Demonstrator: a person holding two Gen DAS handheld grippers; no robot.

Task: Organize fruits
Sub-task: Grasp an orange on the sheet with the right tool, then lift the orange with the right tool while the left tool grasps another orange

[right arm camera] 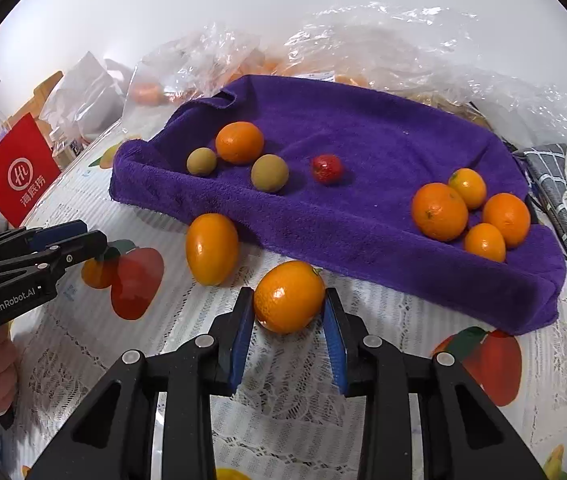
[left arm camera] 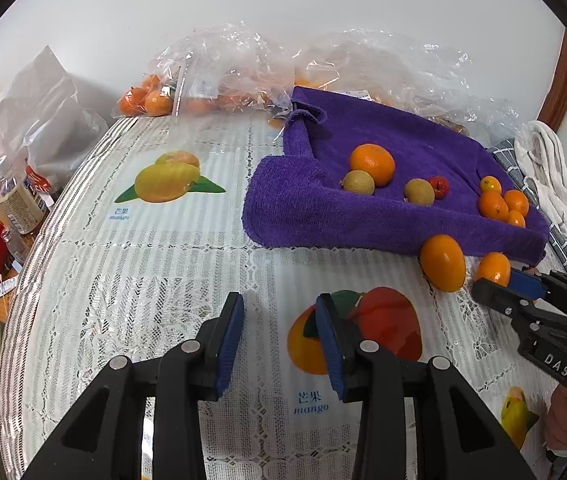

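A purple towel (right arm camera: 363,128) lies on the table with fruit on it: a mandarin (right arm camera: 239,142), two green-brown fruits (right arm camera: 269,173), a small red fruit (right arm camera: 326,168) and a cluster of several small oranges (right arm camera: 439,211) at its right. My right gripper (right arm camera: 288,308) has its blue pads on both sides of a small orange (right arm camera: 289,297) on the tablecloth in front of the towel. An oval orange fruit (right arm camera: 212,248) lies just left of it. My left gripper (left arm camera: 279,320) is open and empty above the tablecloth, left of the right gripper (left arm camera: 499,284).
Clear plastic bags (left arm camera: 219,64) with more oranges sit behind the towel. A grey checked cloth (right arm camera: 551,176) and a white cloth (left arm camera: 551,176) lie at the right. Bottles (left arm camera: 19,200) and a red card (right arm camera: 19,168) stand past the table's left edge.
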